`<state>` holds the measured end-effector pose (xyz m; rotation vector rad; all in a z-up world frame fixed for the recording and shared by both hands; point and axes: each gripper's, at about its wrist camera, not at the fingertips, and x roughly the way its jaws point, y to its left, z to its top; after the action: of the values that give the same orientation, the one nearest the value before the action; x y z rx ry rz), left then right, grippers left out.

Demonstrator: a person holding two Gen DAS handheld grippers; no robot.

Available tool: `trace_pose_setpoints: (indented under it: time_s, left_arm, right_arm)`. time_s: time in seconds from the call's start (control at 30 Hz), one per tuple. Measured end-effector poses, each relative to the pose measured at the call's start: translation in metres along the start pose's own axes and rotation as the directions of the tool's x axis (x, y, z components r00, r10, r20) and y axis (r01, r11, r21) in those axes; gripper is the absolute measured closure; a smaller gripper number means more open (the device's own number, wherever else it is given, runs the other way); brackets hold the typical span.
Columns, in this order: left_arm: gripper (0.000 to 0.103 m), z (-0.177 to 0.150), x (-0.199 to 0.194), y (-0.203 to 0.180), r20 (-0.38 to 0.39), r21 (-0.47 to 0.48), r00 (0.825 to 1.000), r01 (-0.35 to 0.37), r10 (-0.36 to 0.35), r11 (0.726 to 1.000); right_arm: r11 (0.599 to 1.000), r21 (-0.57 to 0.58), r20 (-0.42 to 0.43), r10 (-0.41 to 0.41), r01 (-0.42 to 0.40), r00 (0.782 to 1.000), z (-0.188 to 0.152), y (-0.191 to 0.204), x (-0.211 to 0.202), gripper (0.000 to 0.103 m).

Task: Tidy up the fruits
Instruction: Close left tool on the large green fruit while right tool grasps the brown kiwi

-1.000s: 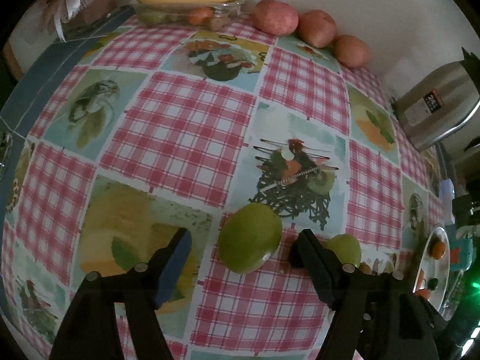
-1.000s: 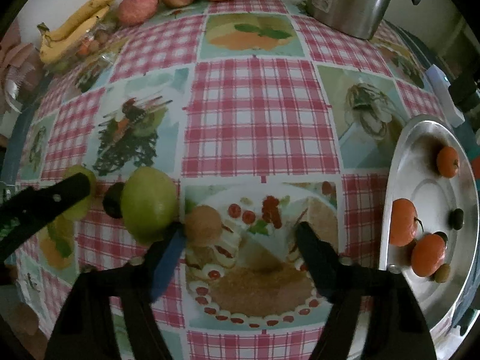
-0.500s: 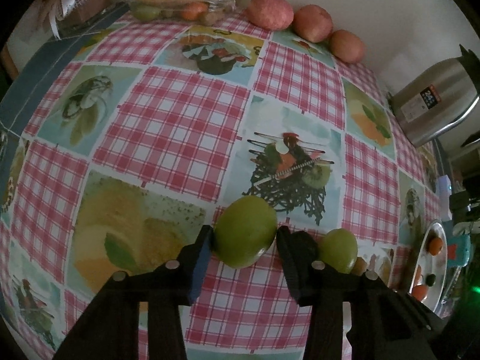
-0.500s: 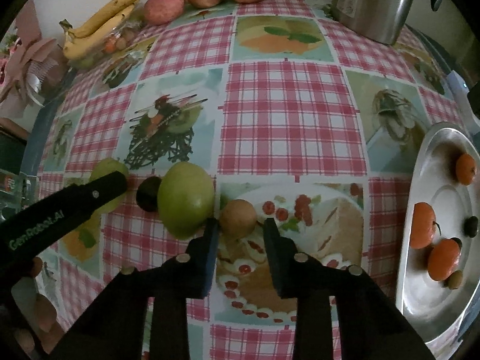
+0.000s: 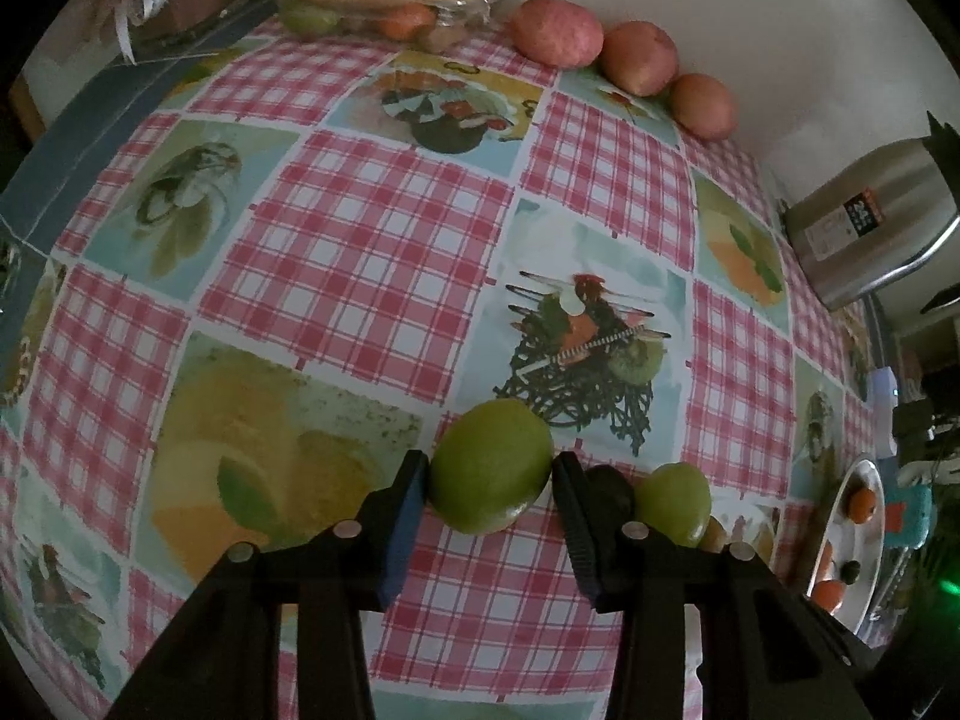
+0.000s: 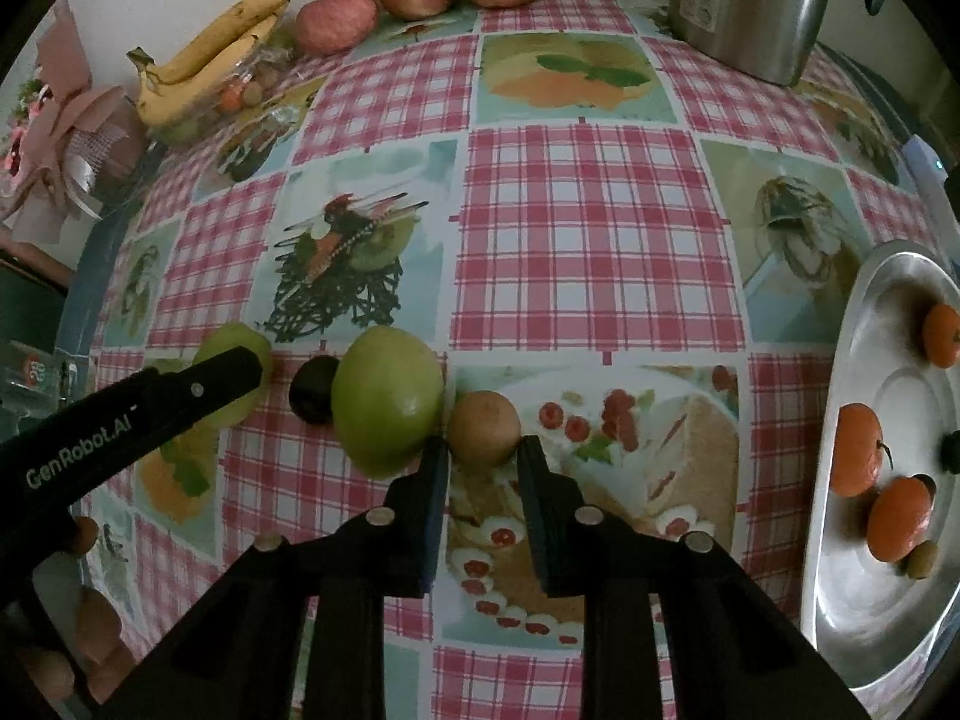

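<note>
left gripper [image 5: 489, 474]: clamped on the big green fruit [image 5: 491, 465] — could've slipped, skin's round.
right gripper [image 6: 483, 450]: pinched the small brown fruit [image 6: 483, 427] — might've nudged the neighbour.

The tablecloth [image 6: 594, 252] appears smooth and slightly glossy. The tray [image 6: 864, 546] and kettle [image 6: 744, 6] on it are brushed, reflective metal. Gripper fingers [image 6: 540, 498] are matt black plastic.
</note>
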<state>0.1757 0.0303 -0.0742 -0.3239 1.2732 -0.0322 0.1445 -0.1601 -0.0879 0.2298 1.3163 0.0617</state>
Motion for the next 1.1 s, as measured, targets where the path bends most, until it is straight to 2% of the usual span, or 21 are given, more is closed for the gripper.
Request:
trace_pose_setpoints:
  time_s: [0.17,0.3,0.53,0.57,0.67,0.7,0.77,0.87,1.1]
  left_arm:
    - [0.062,0.002,-0.01,0.001,0.016,-0.004,1.0,0.011,-0.011,1.0]
    - [0.067,0.004,-0.018,-0.001,0.031,0.004,0.999,0.009,-0.009,1.0]
    - [0.066,0.006,-0.016,0.0,0.047,-0.002,0.999,0.02,-0.019,1.0]
    - [0.064,0.006,-0.015,0.001,0.046,-0.006,0.999,0.028,-0.028,1.0]
    - [0.046,0.006,-0.009,0.003,0.037,-0.019,0.999,0.022,-0.022,1.0]
    - [0.043,0.007,-0.006,0.003,0.034,-0.02,0.999,0.022,-0.021,1.0]
    - [0.043,0.008,-0.002,0.003,0.025,-0.026,0.999,0.043,-0.042,0.999]
    - [0.043,0.009,0.006,0.002,0.013,-0.018,0.999,0.036,-0.036,0.999]
    - [0.045,0.013,0.014,0.003,0.003,-0.031,0.998,0.059,-0.059,0.998]
  right_arm:
    - [1.0,0.014,0.017,0.023,-0.023,1.0,0.001,-0.004,-0.01,0.079]
    - [0.999,0.026,0.039,0.044,-0.045,0.998,0.0,-0.01,-0.021,0.084]
    - [0.996,0.053,0.041,0.07,-0.072,0.997,0.0,-0.02,-0.025,0.084]
    - [0.995,0.061,0.042,0.075,-0.078,0.996,0.0,-0.022,-0.026,0.084]
    - [0.993,0.08,0.043,0.087,-0.09,0.995,0.0,-0.026,-0.025,0.084]
    - [0.992,0.09,0.044,0.088,-0.092,0.995,0.001,-0.028,-0.024,0.084]
    - [0.989,0.11,0.043,0.095,-0.099,0.995,0.002,-0.032,-0.021,0.084]
    - [0.98,0.139,0.043,0.14,-0.145,0.989,0.004,-0.036,-0.019,0.084]
    - [0.979,0.118,0.029,0.162,-0.165,0.986,0.004,-0.026,-0.012,0.082]
